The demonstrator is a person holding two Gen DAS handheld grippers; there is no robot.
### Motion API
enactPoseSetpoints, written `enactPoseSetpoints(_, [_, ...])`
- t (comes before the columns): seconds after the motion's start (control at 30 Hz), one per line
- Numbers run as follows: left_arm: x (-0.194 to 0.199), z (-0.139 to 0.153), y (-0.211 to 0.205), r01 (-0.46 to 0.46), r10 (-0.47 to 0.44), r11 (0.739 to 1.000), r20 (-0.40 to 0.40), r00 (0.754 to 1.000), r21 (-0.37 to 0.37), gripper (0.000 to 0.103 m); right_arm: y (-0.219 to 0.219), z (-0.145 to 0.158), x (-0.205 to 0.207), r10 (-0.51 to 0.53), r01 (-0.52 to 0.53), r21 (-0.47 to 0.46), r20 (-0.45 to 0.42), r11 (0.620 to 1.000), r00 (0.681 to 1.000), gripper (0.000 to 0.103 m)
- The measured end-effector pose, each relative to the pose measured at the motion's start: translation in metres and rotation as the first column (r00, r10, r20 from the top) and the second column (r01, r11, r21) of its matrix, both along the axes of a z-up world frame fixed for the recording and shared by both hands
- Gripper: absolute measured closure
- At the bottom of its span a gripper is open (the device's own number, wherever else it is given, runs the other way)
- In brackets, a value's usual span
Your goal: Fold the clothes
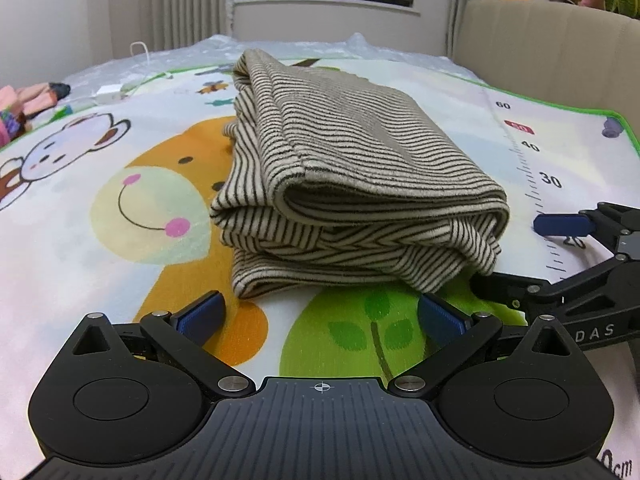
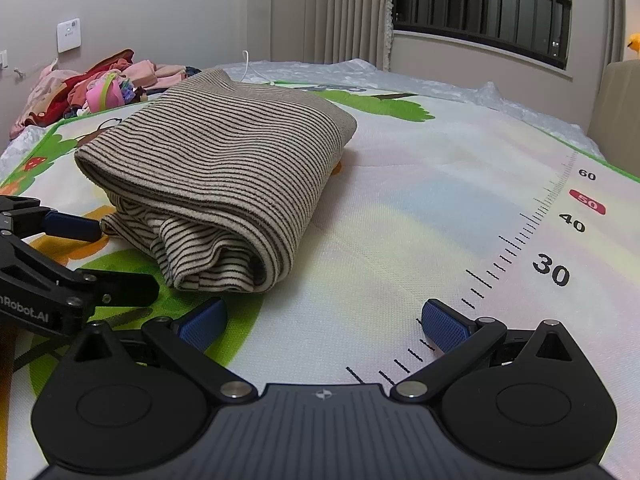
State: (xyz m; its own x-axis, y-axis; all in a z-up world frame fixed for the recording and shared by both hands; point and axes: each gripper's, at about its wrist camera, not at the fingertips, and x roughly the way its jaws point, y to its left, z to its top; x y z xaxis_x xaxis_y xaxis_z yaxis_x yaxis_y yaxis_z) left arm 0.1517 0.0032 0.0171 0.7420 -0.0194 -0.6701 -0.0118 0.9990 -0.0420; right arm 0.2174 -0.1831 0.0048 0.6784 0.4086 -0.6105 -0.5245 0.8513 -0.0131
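Observation:
A beige, dark-striped garment (image 1: 352, 184) (image 2: 224, 172) lies folded into a thick stack on the cartoon play mat (image 1: 140, 208) (image 2: 420, 200). My left gripper (image 1: 322, 318) is open just in front of the stack's near edge, with nothing between its blue pads. In the right wrist view it (image 2: 100, 256) shows at the left edge, beside the stack's near corner. My right gripper (image 2: 324, 322) is open over bare mat, to the right of the stack. In the left wrist view it (image 1: 532, 254) sits at the stack's right corner, its lower finger close to the fabric.
A pile of pink and red clothes (image 2: 100, 88) (image 1: 24, 108) lies at the mat's far left. A white cable and plug (image 1: 108, 94) rest beyond the mat. A beige headboard (image 1: 540, 40) rises on the right. The mat's printed ruler (image 2: 552, 272) runs along its right side.

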Motion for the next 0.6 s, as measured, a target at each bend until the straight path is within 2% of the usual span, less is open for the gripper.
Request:
enactPoseSetpoints(0.17, [-0.004, 0.001, -0.002, -0.025, 0.025, 1.0, -0.013, 1.0, -0.004, 0.0, 0.0, 0.0, 0.0, 0.0, 0.0, 0.001, -0.001, 1.0, 1.0, 0.0])
enactPoseSetpoints(0.6, [-0.014, 0.0, -0.009, -0.097, 0.097, 0.995, 0.015, 0.995, 0.011, 0.0, 0.001, 0.001, 0.001, 0.0, 0.0, 0.003, -0.003, 1.0, 1.0, 0.0])
